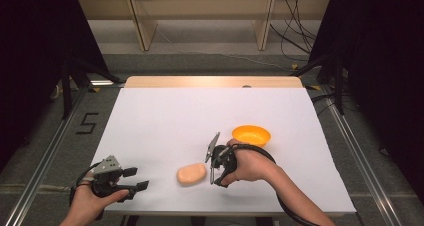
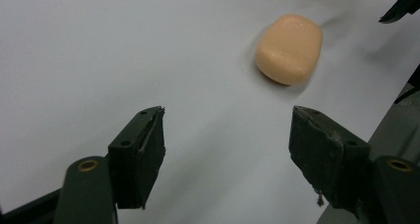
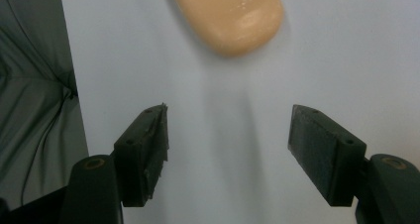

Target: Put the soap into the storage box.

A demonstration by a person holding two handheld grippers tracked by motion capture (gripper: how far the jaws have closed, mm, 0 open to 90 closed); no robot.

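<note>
My right gripper (image 1: 214,167) hung unclenched just beside the soap (image 1: 191,173) near the table's (image 1: 165,116) front edge; left gripper (image 1: 136,178) also released, well apart. Soap looked slick, rounded: prob would've squirted out if pinched off-center.

My left gripper (image 1: 134,178) at the lower left of the high view is black, topped by a grey three-cornered plate, with a black cable looping behind it. My right gripper (image 1: 212,164), lower centre, carries the same plate and a thick black cable. Up close, the fingers (image 2: 141,154) are dark blocks with worn, frayed pad edges (brass-coloured screws sit at their bases). My forearms are bare, no sleeves.
</note>
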